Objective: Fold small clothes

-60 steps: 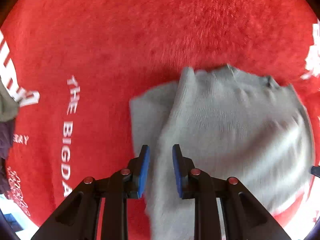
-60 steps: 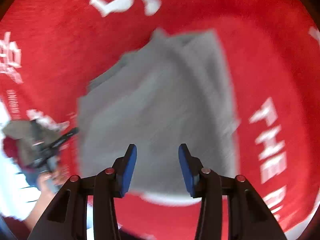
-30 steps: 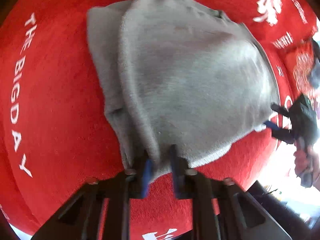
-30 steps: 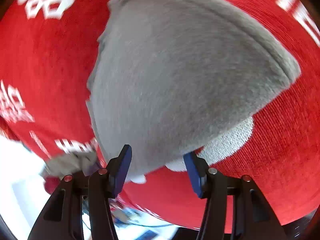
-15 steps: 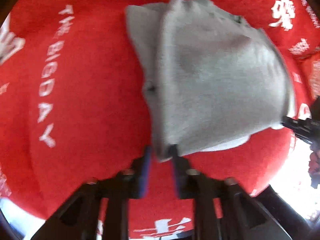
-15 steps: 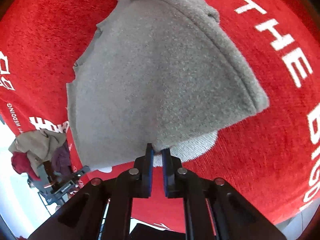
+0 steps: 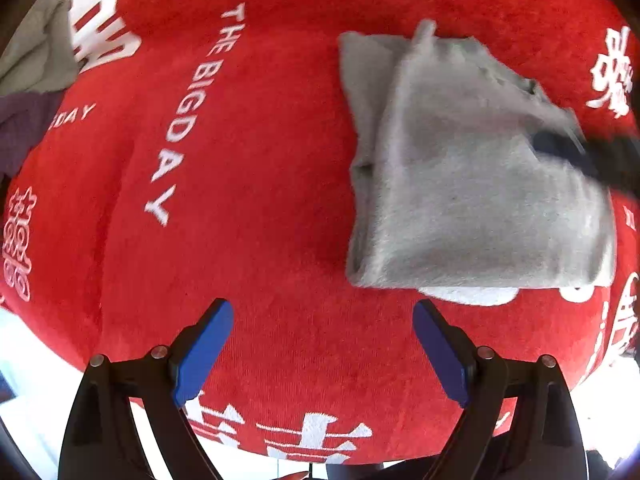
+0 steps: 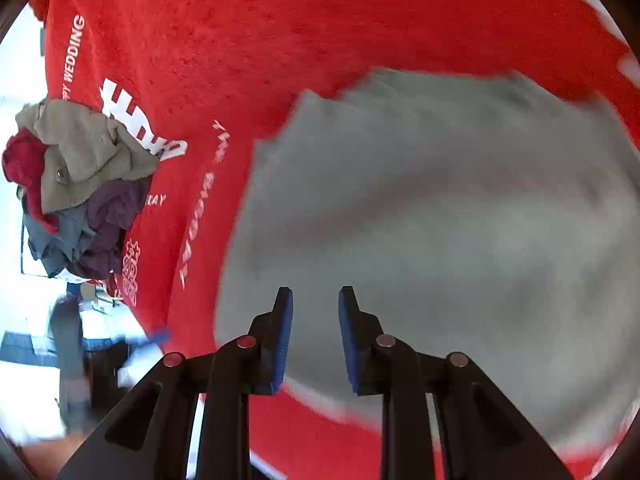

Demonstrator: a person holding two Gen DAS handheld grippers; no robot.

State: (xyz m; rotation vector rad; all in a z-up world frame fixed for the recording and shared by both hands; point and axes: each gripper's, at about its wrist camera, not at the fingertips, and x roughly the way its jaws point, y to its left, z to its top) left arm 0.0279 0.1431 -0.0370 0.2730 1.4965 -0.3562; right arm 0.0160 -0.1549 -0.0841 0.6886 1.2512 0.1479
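Nearest us in the left wrist view, the left gripper (image 7: 322,344) points down over bare red cloth (image 7: 256,208); its jaws are spreading wide and nothing lies between the blue pads (image 7: 204,352). In the right wrist view, the right gripper (image 8: 315,336) hangs above the garment with a narrow gap between its jaws, which are easing apart and grip nothing.

Just beyond the left gripper lies the grey garment (image 7: 472,184), a small knitted piece folded into a thick, roughly square packet on the bench. Its near edge is a rounded fold, with a paler inner layer peeping out beneath it. A narrower folded strip runs along its left side, and the far edge is uneven. From the right wrist view the grey garment (image 8: 440,220) is blurred and fills the right half of the picture.

The cloth bears white lettering and characters. At the bench's far left edge sits a pile of clothes (image 8: 80,184), crumpled, in khaki, red, purple and blue-grey.
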